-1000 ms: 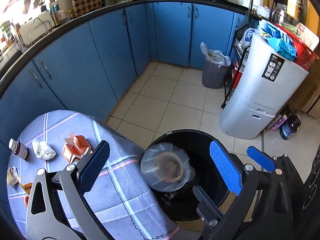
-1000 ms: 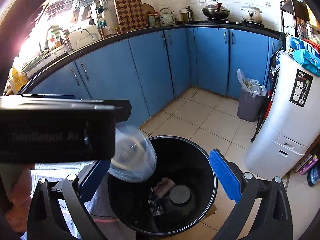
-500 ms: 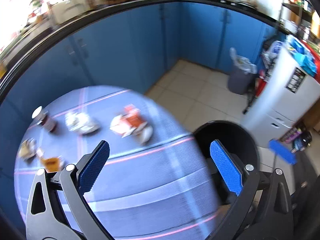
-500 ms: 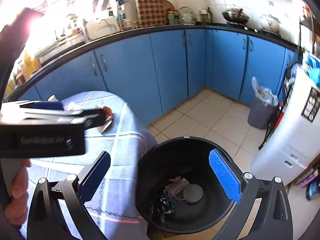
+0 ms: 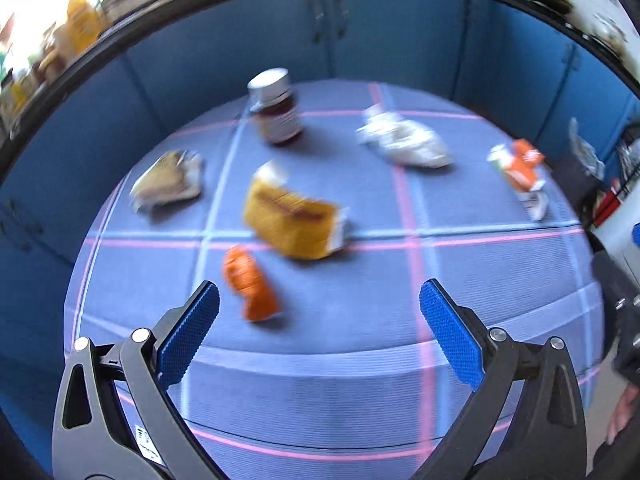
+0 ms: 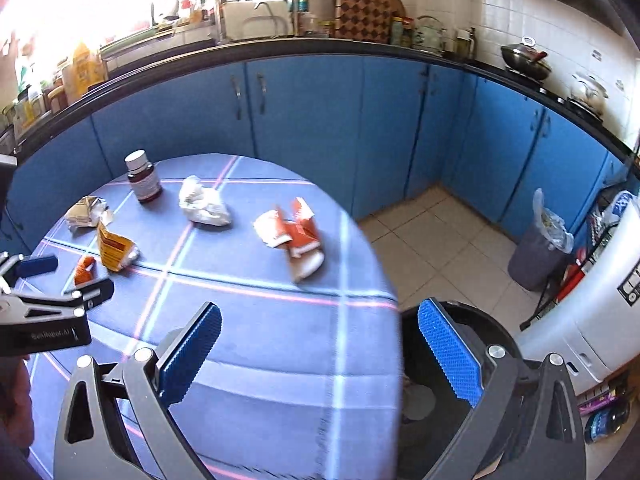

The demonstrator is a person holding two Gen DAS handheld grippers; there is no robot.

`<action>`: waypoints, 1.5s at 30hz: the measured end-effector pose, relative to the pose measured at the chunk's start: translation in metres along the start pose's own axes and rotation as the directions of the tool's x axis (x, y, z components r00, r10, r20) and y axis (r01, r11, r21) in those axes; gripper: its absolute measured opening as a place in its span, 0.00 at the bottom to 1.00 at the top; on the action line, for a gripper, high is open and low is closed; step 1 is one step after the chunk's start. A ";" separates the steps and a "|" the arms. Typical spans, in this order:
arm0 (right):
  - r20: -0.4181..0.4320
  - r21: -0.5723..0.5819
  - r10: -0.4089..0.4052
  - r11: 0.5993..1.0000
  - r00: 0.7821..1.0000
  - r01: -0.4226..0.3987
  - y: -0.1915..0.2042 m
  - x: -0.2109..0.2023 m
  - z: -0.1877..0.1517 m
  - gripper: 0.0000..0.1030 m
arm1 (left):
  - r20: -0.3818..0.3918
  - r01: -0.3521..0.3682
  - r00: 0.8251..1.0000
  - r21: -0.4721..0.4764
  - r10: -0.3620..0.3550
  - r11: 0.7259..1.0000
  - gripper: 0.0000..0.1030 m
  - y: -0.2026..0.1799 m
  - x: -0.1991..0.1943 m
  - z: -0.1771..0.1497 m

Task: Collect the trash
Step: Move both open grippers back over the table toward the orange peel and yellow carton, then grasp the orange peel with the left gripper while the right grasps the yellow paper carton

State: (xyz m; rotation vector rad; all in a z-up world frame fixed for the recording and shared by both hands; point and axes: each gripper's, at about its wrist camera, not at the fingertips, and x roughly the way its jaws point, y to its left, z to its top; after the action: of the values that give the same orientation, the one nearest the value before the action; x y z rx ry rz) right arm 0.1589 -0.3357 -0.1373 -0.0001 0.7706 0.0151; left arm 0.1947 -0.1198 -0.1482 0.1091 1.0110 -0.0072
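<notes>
Several pieces of trash lie on the round table's blue checked cloth (image 5: 360,360): a yellow carton (image 5: 294,220), a small orange wrapper (image 5: 250,286), a brown crumpled wrapper (image 5: 168,184), a white paper ball (image 5: 404,142), a torn orange-and-white carton (image 6: 294,236) and an upright brown bottle with a white cap (image 5: 276,108). My left gripper (image 5: 320,338) hangs open and empty over the table's near side, the orange wrapper just beyond its left finger. My right gripper (image 6: 320,354) is open and empty above the table edge and the black bin (image 6: 452,400).
Blue kitchen cabinets (image 6: 304,120) curve behind the table under a cluttered black counter. Right of the table are the tiled floor (image 6: 436,240), a grey bin with a plastic liner (image 6: 540,248) and a white appliance (image 6: 592,320). The left gripper's body (image 6: 44,320) shows at the right wrist view's left edge.
A clear plastic bag dropped into the black bin. My left gripper then swung left from over the bin to over the table's trash. The right view shifted left too, showing more table.
</notes>
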 end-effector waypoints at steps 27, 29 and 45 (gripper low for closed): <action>-0.073 -0.201 0.098 0.973 0.992 -0.111 0.169 0.048 0.033 0.93 | 0.072 0.064 0.996 -0.113 -0.056 0.992 0.24 0.138 0.004 -0.008; -0.089 -0.215 0.118 0.967 0.989 -0.134 0.183 0.055 0.035 0.93 | 0.073 0.055 0.996 -0.130 -0.046 0.990 0.23 0.150 0.007 -0.006; -0.189 -0.289 0.090 0.947 0.978 -0.143 0.230 0.095 0.040 0.36 | 0.068 0.099 0.994 -0.184 -0.088 0.978 0.23 0.177 0.020 -0.003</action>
State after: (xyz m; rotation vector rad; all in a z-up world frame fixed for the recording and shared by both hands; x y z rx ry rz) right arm 0.2519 -0.1042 -0.1733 -0.2492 0.9359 0.2489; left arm 0.2125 0.0570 -0.1513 -0.1099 0.9521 -0.0015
